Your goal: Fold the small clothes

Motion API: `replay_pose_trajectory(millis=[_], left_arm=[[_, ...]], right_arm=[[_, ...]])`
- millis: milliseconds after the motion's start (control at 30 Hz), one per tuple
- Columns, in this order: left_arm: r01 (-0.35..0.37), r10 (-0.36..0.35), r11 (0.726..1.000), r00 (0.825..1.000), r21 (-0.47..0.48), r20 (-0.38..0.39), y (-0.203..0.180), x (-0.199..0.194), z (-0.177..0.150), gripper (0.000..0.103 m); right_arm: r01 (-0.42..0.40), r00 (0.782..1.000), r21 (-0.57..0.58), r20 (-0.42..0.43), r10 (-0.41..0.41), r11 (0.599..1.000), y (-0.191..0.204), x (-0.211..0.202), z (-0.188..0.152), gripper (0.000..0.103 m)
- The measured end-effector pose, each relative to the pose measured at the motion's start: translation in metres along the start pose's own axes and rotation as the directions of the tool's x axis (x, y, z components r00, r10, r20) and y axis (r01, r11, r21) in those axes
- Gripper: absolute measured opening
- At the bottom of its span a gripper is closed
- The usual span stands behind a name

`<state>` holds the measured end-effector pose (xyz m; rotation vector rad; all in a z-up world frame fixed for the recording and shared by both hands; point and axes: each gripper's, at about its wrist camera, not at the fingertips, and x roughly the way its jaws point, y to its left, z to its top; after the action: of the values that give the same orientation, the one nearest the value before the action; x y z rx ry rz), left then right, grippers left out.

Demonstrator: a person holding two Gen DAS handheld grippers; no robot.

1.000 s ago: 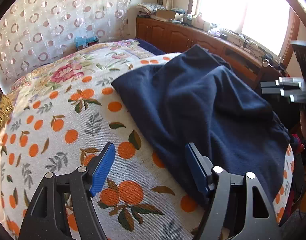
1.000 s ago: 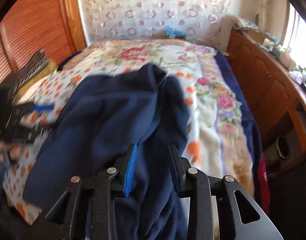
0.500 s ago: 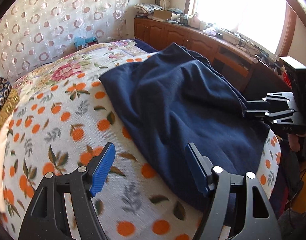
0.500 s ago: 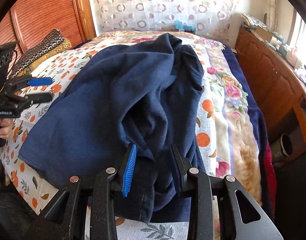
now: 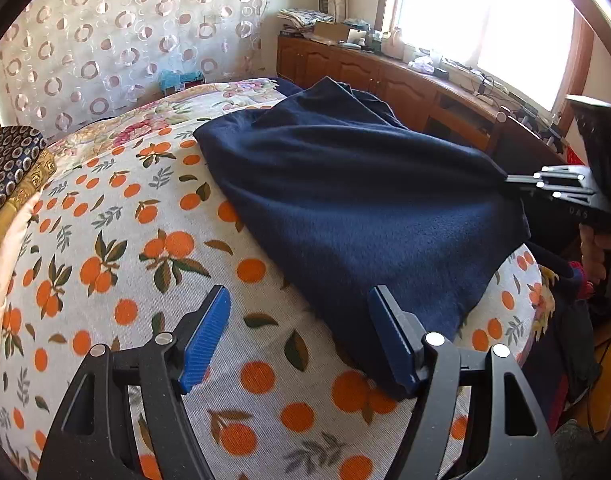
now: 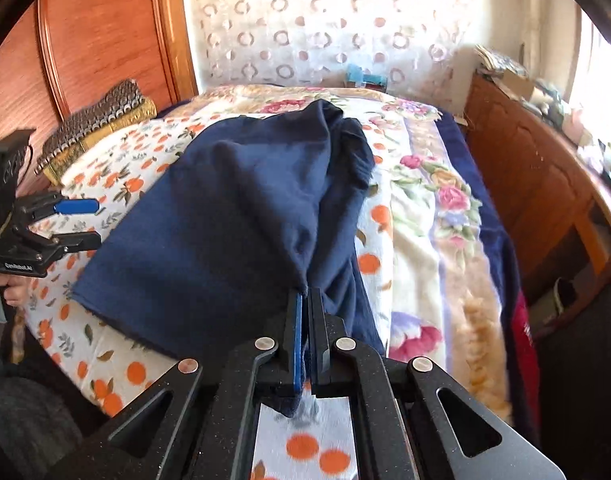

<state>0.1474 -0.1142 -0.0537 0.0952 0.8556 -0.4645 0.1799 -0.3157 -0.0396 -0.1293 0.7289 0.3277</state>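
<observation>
A dark navy garment (image 5: 357, 200) lies rumpled on the bed's orange-print sheet (image 5: 117, 248). It also shows in the right wrist view (image 6: 233, 216). My right gripper (image 6: 305, 300) is shut on the garment's near corner, and the cloth is pulled taut toward it. From the left wrist view the right gripper (image 5: 513, 181) pinches the garment's far right edge. My left gripper (image 5: 301, 312) is open and empty, low over the sheet beside the garment's near edge. The left gripper (image 6: 93, 222) also shows open at the left in the right wrist view.
Folded patterned cloths (image 5: 9, 168) are stacked at the bed's left edge by a wooden headboard (image 6: 105, 40). A floral blanket (image 6: 437, 200) covers the bed's right side. A wooden cabinet (image 5: 405, 84) with clutter runs under the window. A circle-print curtain (image 5: 125, 28) hangs behind.
My right gripper has closed on the garment's corner; it was open around it before. My left gripper has stayed open and drawn back a little from the garment's edge.
</observation>
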Motion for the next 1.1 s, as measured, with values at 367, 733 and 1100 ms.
replay_pose_trajectory(millis=[367, 733, 1100], left_arm=[[0.027, -0.028, 0.997, 1.0, -0.068, -0.014, -0.007, 0.001, -0.012, 0.068], [0.038, -0.039, 0.998, 0.999, -0.054, -0.022, -0.021, 0.009, -0.013, 0.066], [0.061, -0.063, 0.997, 0.997, -0.038, -0.047, -0.033, 0.019, -0.019, 0.063]], right_arm=[[0.001, 0.998, 0.146, 0.066, -0.01, 0.989, -0.01, 0.026, -0.013, 0.058], [0.018, 0.999, 0.099, 0.031, -0.021, 0.995, -0.015, 0.047, -0.01, 0.063], [-0.007, 1.0, 0.083, 0.007, 0.006, 0.997, -0.017, 0.052, -0.008, 0.065]])
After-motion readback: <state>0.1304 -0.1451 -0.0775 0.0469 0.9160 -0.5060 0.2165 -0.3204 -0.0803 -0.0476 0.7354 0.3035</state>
